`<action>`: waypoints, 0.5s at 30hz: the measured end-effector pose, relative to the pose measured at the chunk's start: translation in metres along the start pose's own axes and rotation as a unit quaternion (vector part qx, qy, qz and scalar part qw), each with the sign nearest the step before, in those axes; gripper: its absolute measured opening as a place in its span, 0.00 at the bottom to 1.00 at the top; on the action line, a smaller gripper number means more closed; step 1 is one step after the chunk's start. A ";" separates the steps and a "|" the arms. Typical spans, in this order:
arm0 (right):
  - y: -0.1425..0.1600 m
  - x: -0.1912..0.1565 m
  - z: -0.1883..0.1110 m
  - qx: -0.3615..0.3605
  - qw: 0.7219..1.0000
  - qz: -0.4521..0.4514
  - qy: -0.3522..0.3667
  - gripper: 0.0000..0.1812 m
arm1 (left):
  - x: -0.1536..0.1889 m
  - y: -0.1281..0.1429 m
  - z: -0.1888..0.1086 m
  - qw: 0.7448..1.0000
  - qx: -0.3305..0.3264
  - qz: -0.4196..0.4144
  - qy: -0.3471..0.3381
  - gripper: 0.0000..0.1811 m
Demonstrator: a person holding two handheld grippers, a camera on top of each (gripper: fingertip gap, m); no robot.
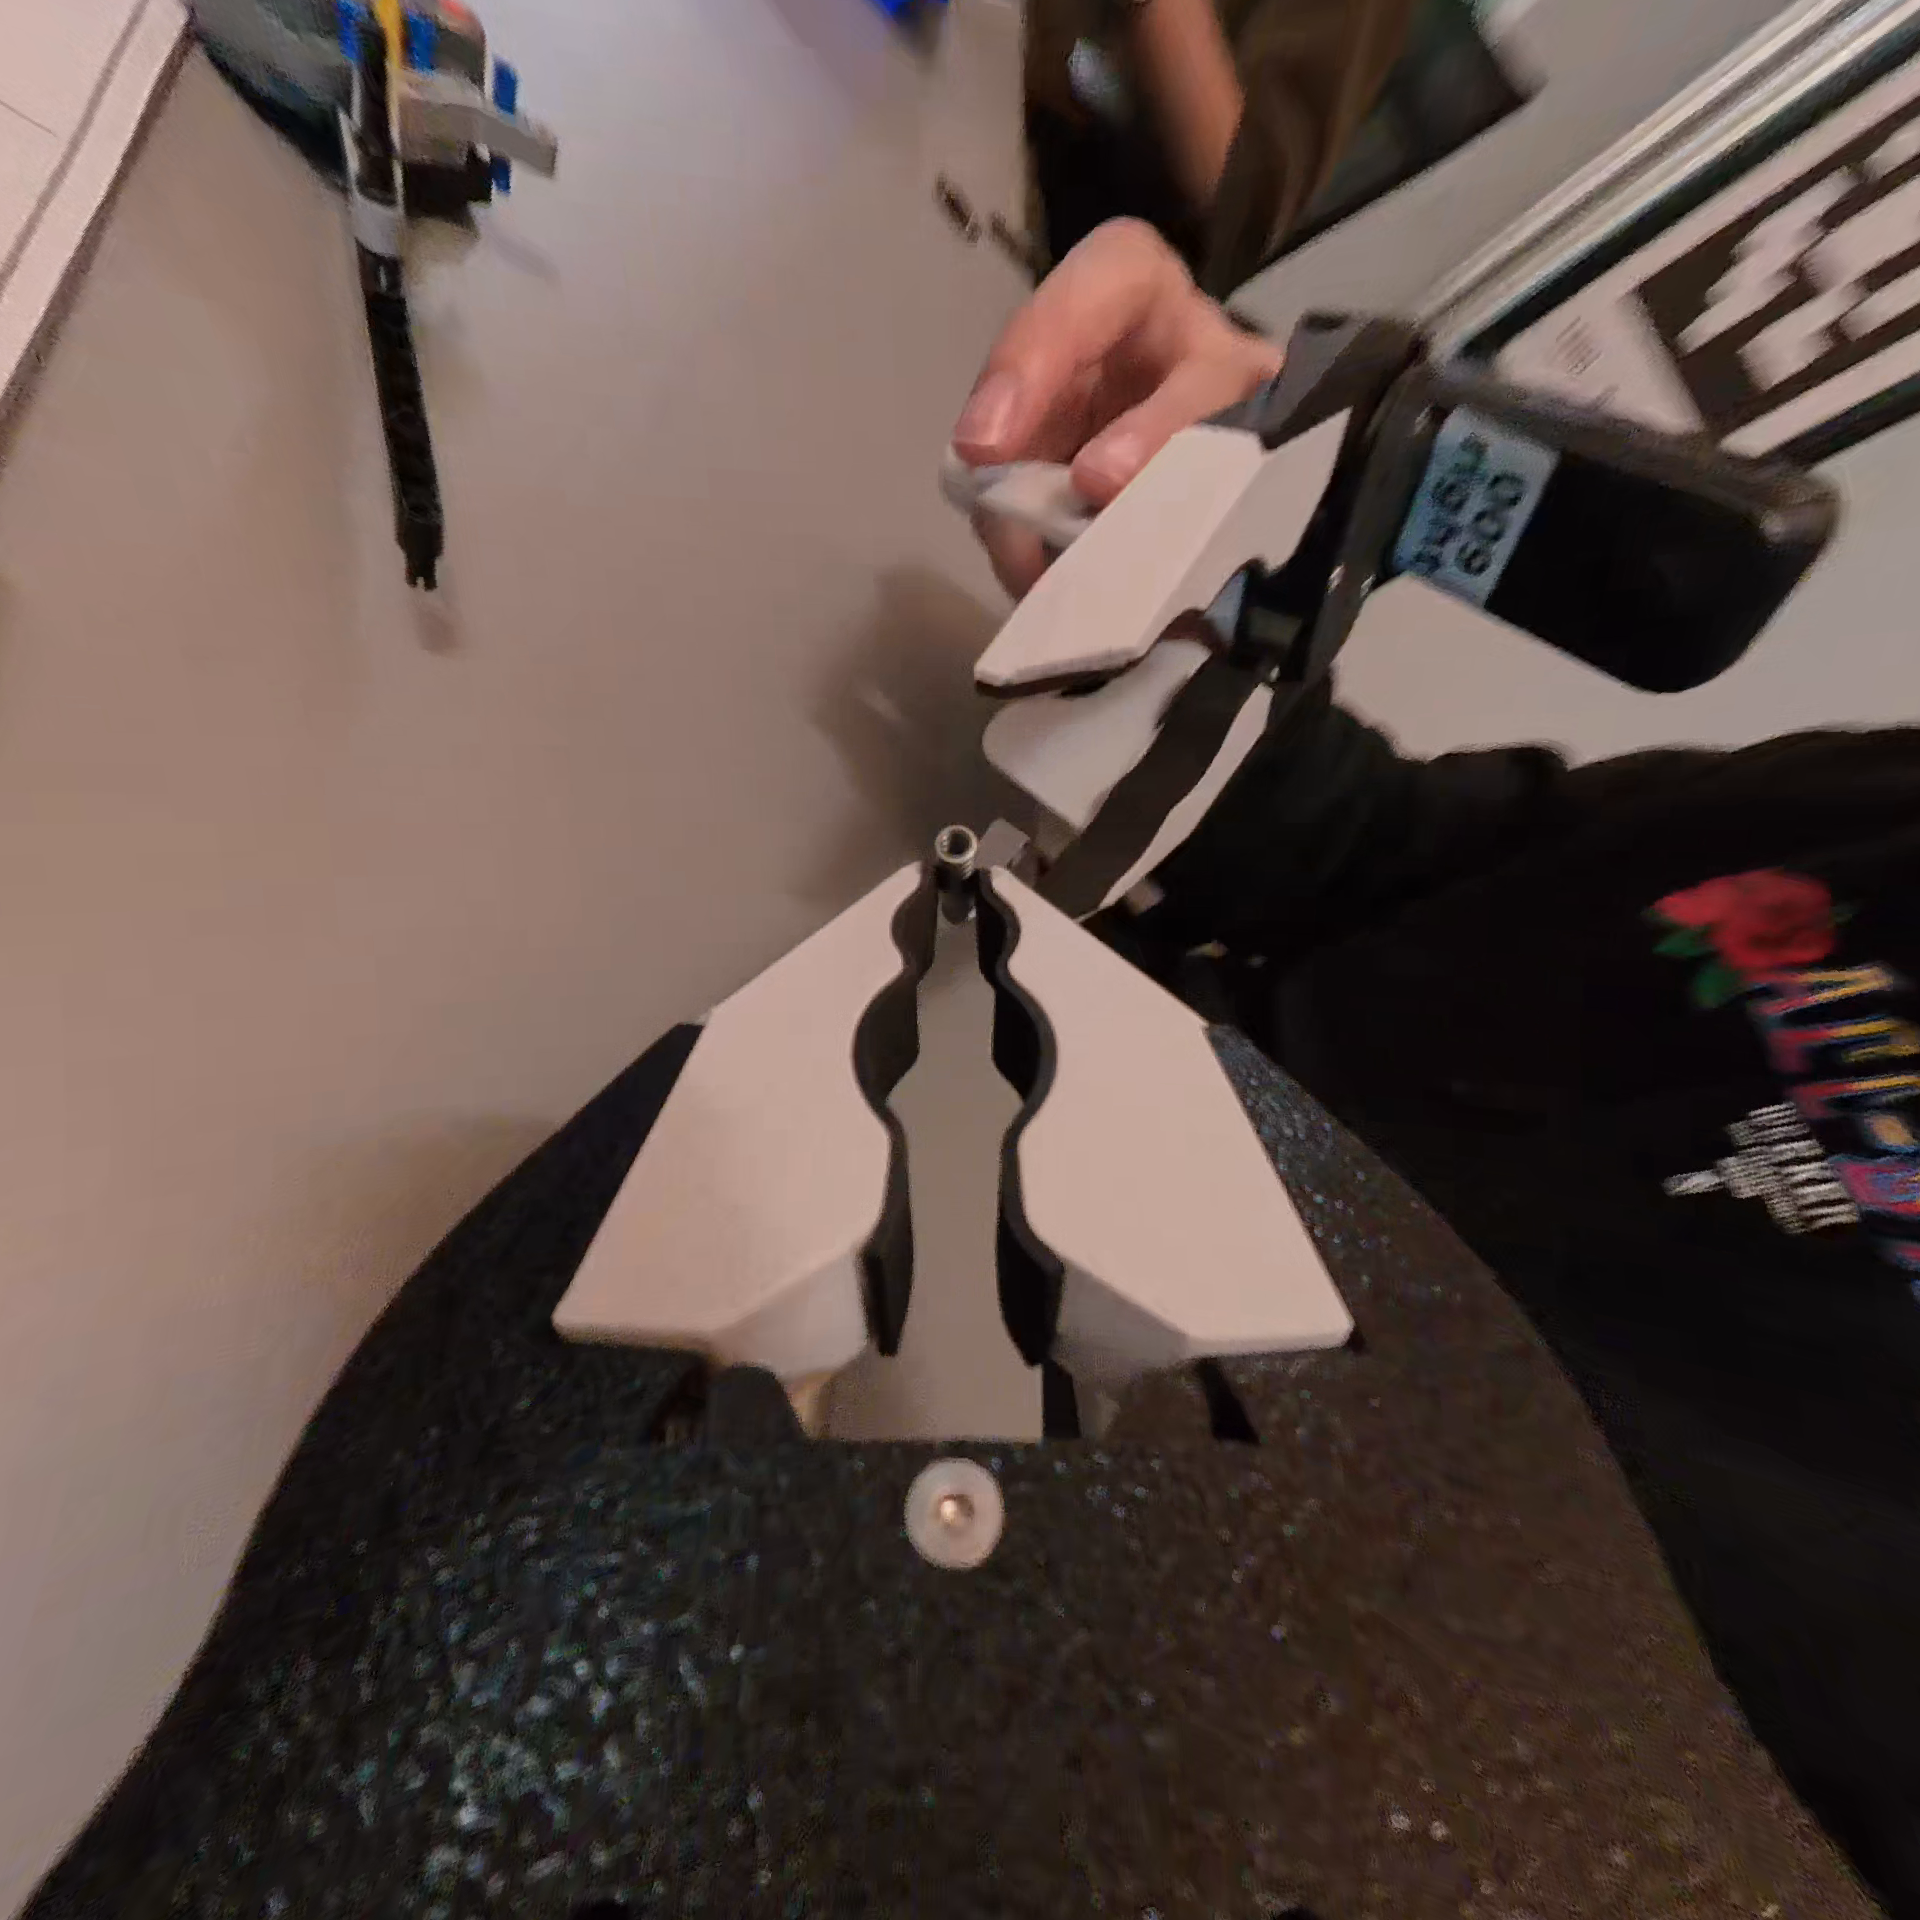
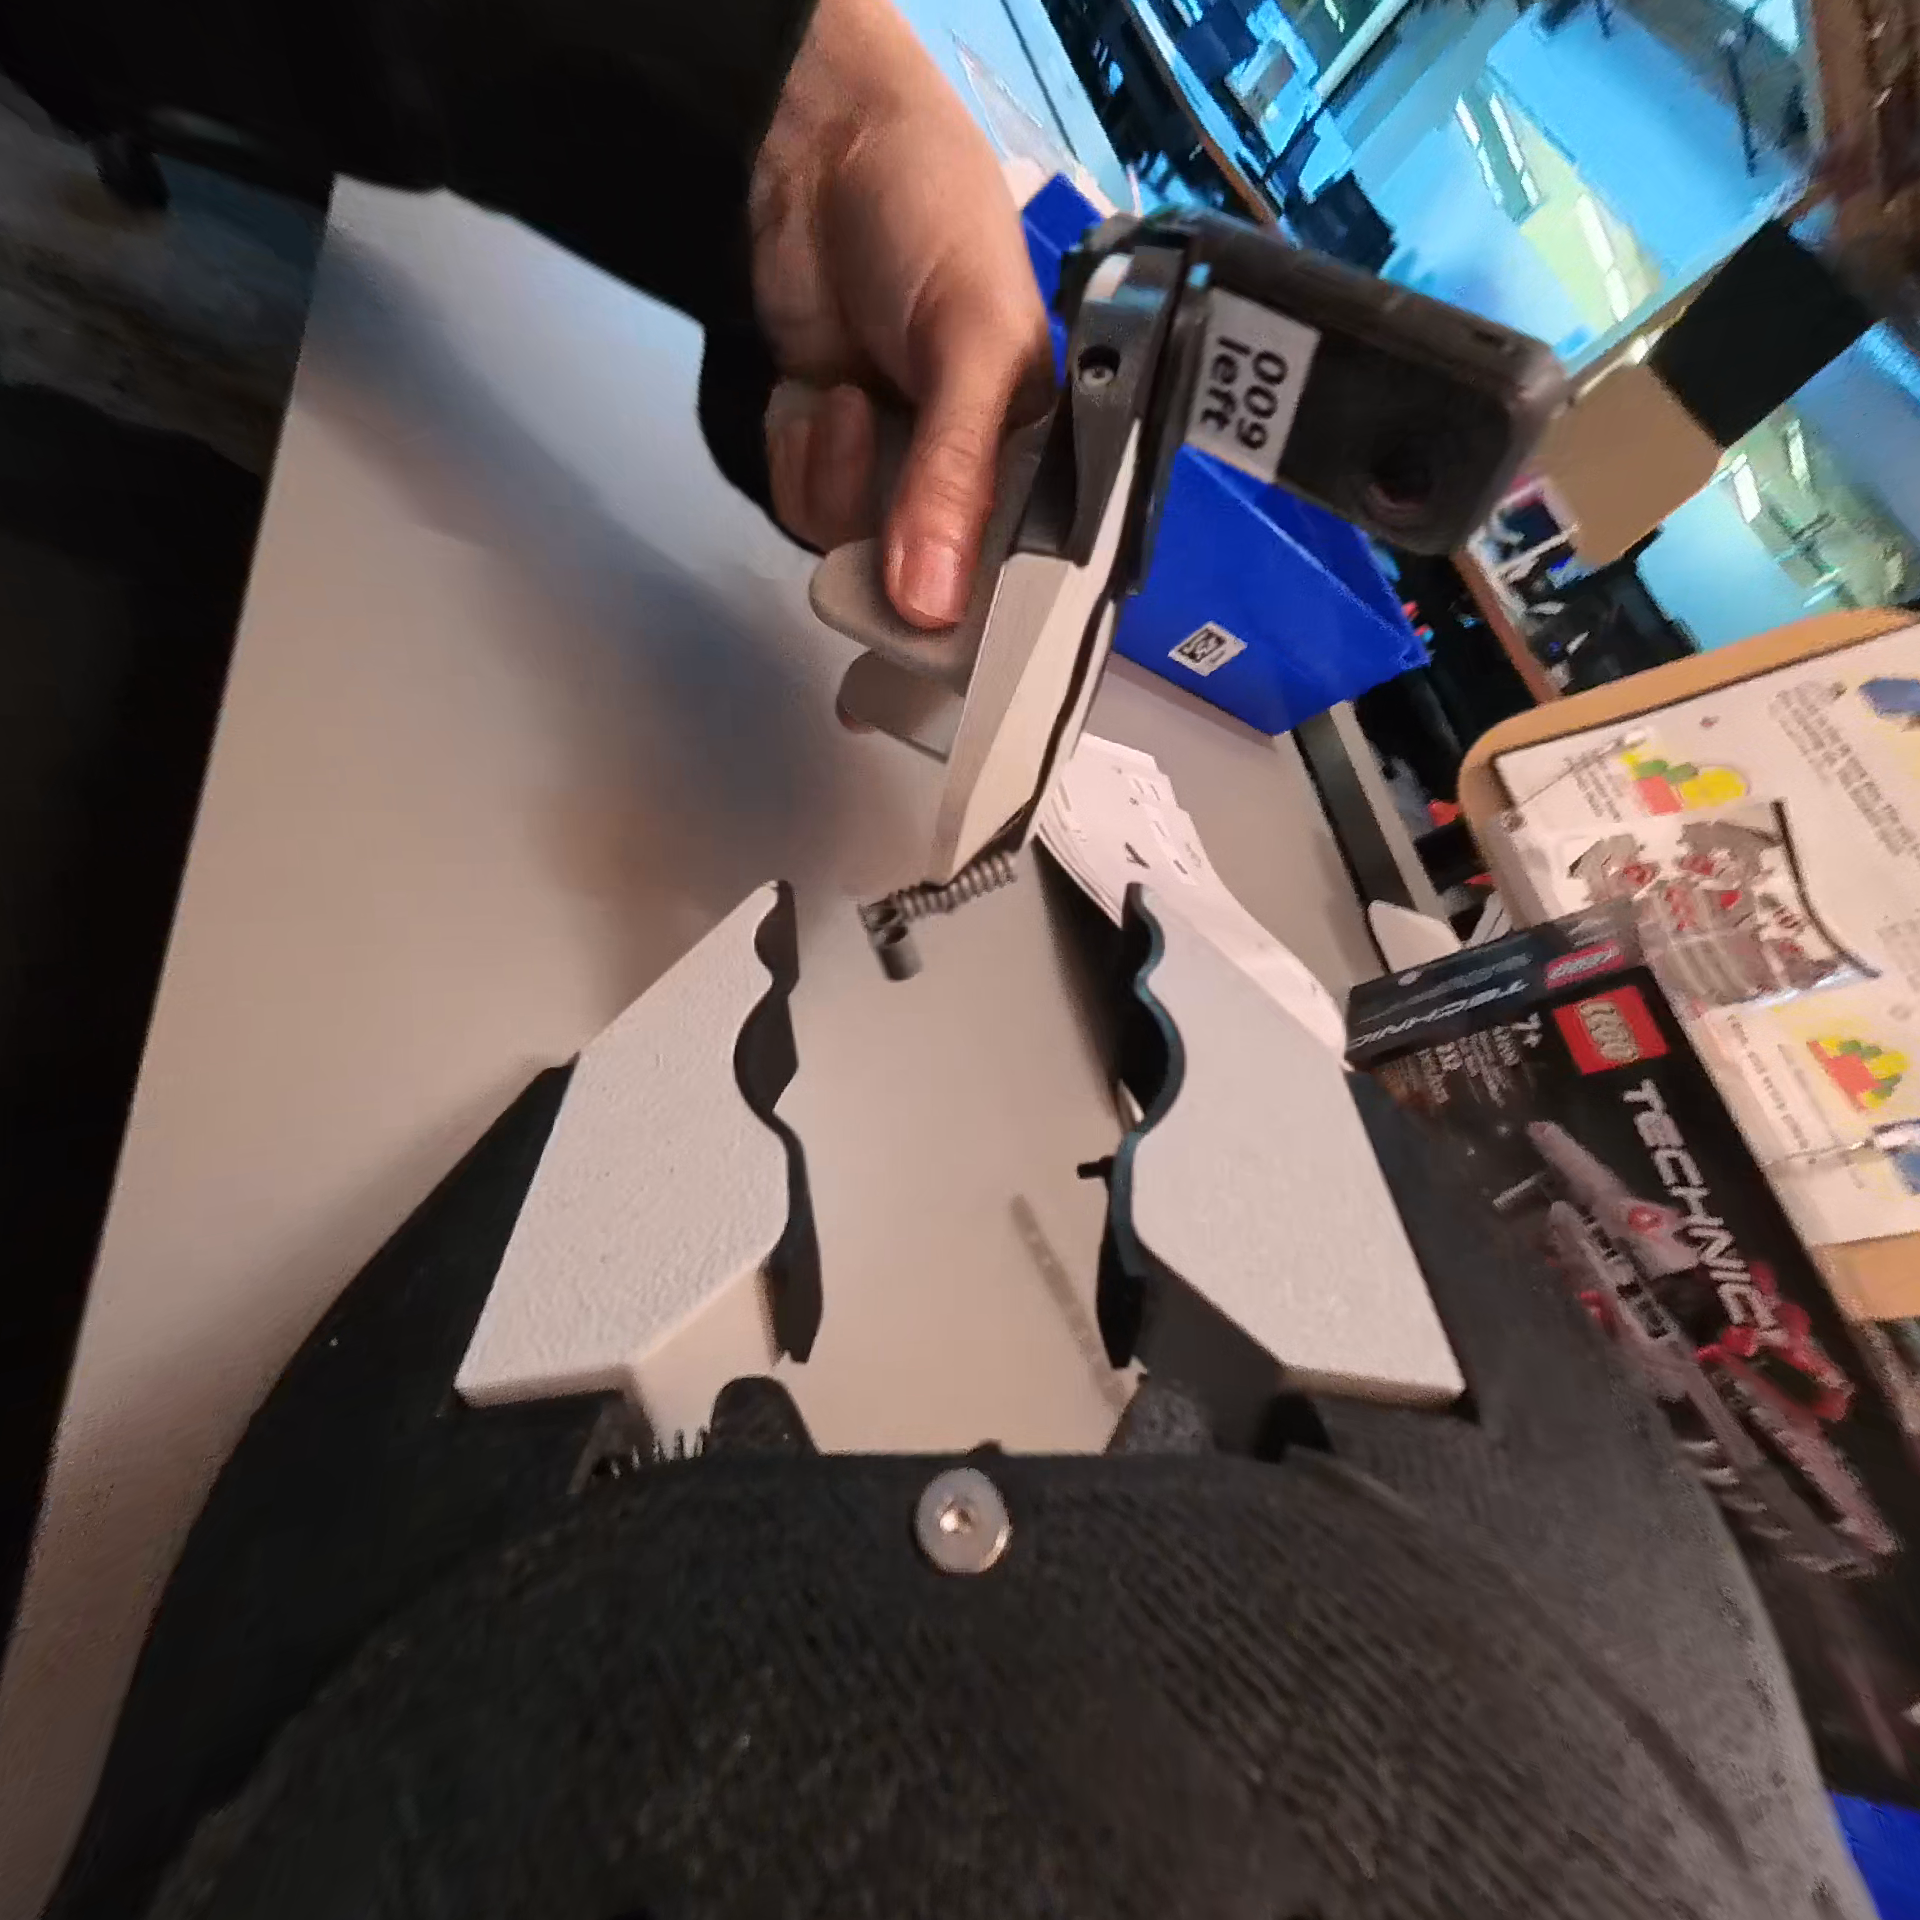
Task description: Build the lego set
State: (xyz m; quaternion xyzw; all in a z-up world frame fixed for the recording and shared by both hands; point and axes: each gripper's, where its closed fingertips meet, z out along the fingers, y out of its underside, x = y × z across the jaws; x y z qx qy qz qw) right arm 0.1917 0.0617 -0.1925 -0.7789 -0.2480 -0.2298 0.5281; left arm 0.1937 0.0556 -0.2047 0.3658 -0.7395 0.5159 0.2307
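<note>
My left gripper (image 1: 954, 885) is shut on a small grey spring piece (image 1: 953, 847) that sticks out past its tips. In the right wrist view the left gripper (image 2: 977, 844) comes down from above, and the spring piece (image 2: 940, 899) hangs from it with a grey connector end. My right gripper (image 2: 956, 909) is open, its jaws wide apart, and the spring piece sits just beyond and between its tips without touching them. In the left wrist view the right gripper (image 1: 1029, 727) stands close at the upper right. A partly built lego model (image 1: 416, 135) with a long black beam lies far off on the white table (image 1: 623, 520).
A dark lego box (image 2: 1662, 1195) lies at the right, beside a board with colourful instruction sheets (image 2: 1714, 883). A blue bin (image 2: 1257, 582) and a white booklet (image 2: 1153, 831) sit behind the grippers. A person in a dark printed top (image 1: 1662, 1039) holds both grippers.
</note>
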 end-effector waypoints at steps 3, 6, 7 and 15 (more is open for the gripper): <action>-0.004 0.001 0.004 -0.004 0.997 -0.069 0.031 0.35 | 0.005 0.008 0.002 0.996 -0.054 0.053 -0.054 0.03; -0.005 -0.005 0.008 -0.012 0.994 -0.102 0.027 0.33 | 0.014 0.009 0.003 0.990 -0.085 0.082 -0.078 0.03; -0.005 -0.007 0.008 -0.015 0.994 -0.110 0.025 0.30 | 0.015 0.009 0.003 0.989 -0.091 0.085 -0.082 0.03; -0.005 -0.014 0.009 -0.004 0.999 -0.044 -0.014 0.27 | 0.031 -0.001 -0.001 0.998 -0.038 0.015 0.044 0.03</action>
